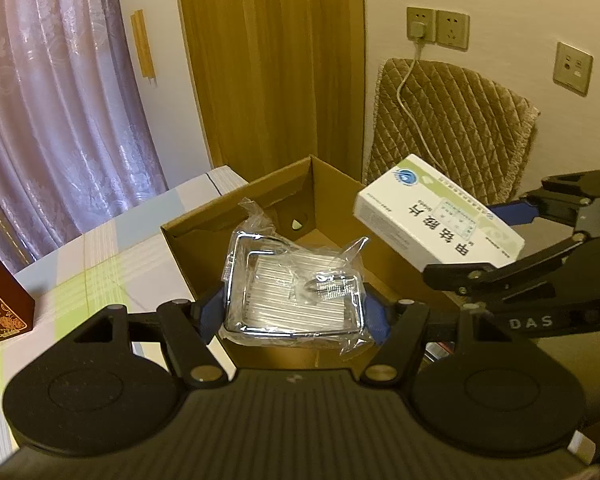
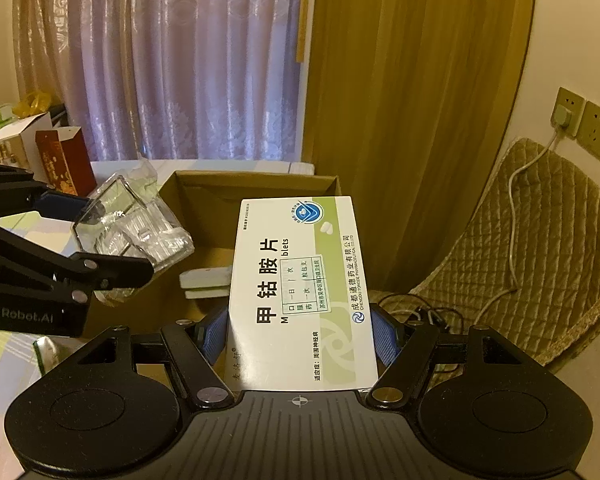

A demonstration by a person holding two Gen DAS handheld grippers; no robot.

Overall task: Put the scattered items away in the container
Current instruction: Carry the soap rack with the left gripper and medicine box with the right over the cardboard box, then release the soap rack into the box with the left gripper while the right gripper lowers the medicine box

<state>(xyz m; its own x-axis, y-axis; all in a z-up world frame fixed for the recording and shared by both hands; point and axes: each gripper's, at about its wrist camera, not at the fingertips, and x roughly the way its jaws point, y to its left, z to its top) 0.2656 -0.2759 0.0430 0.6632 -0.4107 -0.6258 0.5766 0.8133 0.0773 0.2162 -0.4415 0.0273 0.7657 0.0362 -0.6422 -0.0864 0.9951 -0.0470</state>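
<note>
1. while both tools hang over the open cardboard box (image 1: 204, 236), the left gripper (image 1: 296, 312) clenches a plastic-wrapped chrome soap dish (image 1: 292, 296).
2. the right gripper (image 2: 300, 336) clamps a white medicine box (image 2: 300, 292) above it.

Dim, warm yellowish indoor light; heavy fisheye bending at edges (dark vignetted corners), slight softness throughout.

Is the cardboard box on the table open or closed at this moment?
Open. The cardboard box shows its inner walls and floor, and in the right wrist view a pale packet already lies inside.
</note>
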